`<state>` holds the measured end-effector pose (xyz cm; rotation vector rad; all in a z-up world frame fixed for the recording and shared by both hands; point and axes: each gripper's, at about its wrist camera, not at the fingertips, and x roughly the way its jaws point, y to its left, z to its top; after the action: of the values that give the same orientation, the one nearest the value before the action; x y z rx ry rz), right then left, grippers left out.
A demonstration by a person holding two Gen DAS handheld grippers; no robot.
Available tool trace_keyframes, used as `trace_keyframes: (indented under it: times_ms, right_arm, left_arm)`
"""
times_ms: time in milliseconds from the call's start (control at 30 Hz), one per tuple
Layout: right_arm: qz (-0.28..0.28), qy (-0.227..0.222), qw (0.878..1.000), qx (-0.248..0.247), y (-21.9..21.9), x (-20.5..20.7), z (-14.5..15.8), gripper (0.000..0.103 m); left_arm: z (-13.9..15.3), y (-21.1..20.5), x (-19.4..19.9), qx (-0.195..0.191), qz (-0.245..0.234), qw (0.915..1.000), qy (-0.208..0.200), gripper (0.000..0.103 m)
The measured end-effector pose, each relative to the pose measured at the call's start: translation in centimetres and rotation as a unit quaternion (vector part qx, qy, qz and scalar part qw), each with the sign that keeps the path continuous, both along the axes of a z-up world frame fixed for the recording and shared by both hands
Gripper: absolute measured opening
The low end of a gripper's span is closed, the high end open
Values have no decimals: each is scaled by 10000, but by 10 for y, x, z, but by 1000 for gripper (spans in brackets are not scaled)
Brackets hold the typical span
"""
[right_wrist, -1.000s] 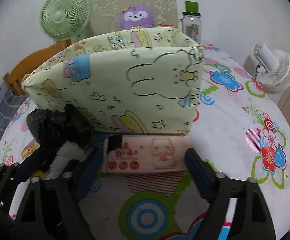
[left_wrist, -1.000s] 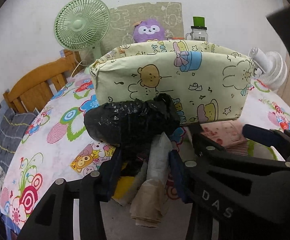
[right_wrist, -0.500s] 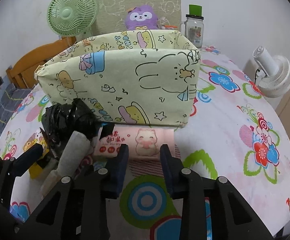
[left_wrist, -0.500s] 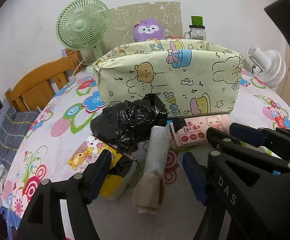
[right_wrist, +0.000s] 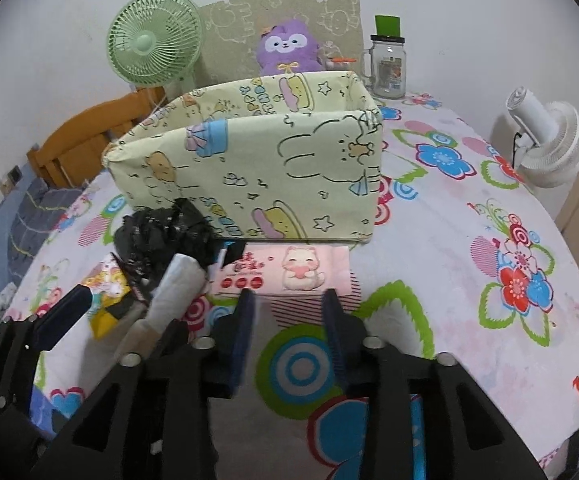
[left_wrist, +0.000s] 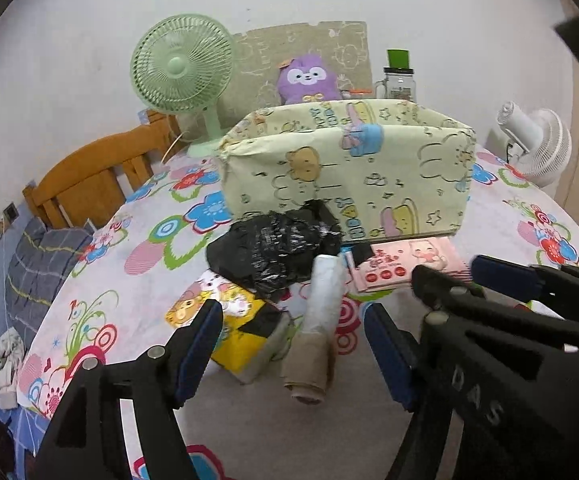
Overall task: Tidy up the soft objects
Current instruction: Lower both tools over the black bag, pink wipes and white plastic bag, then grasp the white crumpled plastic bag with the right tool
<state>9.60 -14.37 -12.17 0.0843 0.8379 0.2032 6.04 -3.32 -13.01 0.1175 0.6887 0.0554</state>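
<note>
Sitting before one yellow cartoon-print fabric box (right_wrist: 249,184): four soft items on the floral tablecloth (right_wrist: 469,248).
One black plastic bag (left_wrist: 273,246), one rolled white cloth (left_wrist: 321,308), one yellow pack (left_wrist: 233,328), one pink tissue pack (right_wrist: 289,272) — all loose. Left gripper (left_wrist: 293,344) hovers spread wide, empty, having backed off the roll; right gripper (right_wrist: 289,316) partly narrowed since earlier, gripping nothing.

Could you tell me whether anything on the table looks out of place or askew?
Yes: the crumpled black plastic bag is heaped on the yellow cartoon pack, and the rolled cloth leans against them. All sit outside the fabric bin.
</note>
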Motion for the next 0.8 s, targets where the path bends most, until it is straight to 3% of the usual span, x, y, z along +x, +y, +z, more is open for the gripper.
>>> trace_keyframes:
  times_ms: [67,600,800]
  right_arm:
    - [40,-2,9999,138,3,-1,2,60]
    - [269,173,9994,124,52,0,3,60]
    - [354,363,9987,3,66,6,-7,51]
  left_arm:
    - [0,6,0,-55,-50,9999,79,77]
    - [-5,47,-6,-203,-283,9989,310,85]
    - [-9,55,-3,-482,-326,9976,363,86]
